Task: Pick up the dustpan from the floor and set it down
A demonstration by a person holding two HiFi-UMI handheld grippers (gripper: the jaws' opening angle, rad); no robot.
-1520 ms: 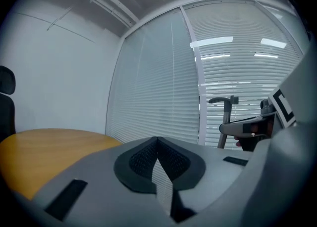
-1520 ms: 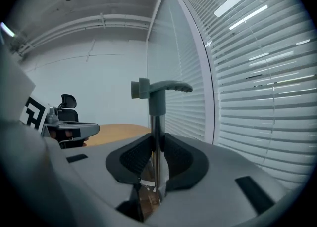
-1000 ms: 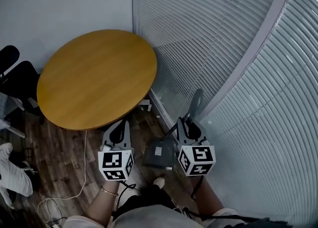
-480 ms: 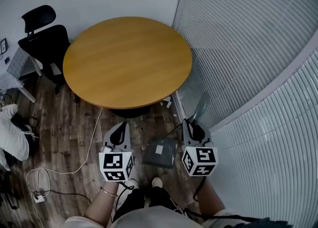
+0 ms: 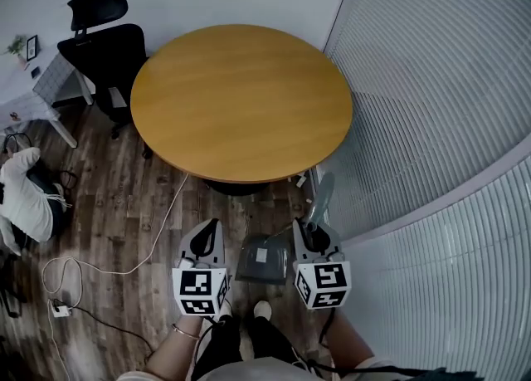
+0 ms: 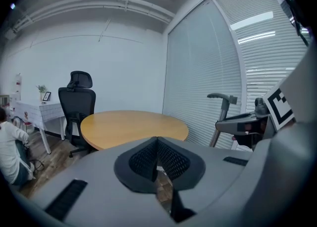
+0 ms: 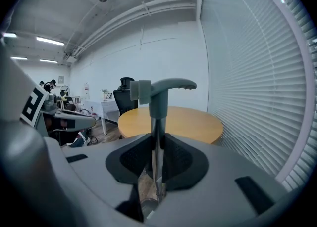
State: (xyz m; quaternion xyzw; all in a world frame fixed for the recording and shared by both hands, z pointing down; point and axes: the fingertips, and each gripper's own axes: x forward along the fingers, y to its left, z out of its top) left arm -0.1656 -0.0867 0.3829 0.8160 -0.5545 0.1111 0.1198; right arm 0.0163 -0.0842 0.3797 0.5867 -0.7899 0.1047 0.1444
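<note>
R gripper (image 5: 312, 236) clamped on dustpan (image 5: 264, 260) handle, near round table (image 5: 241, 101) edge. L gripper (image 5: 205, 242) beside it, jaws together, empty.

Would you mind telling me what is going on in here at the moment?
A person standing by the round table holds a gripper in each hand. The right gripper is shut on the upright handle of a dustpan, whose pan sits low between the two grippers. The left gripper is shut and empty. Whether the pan is clear of the floor I cannot tell.
</note>
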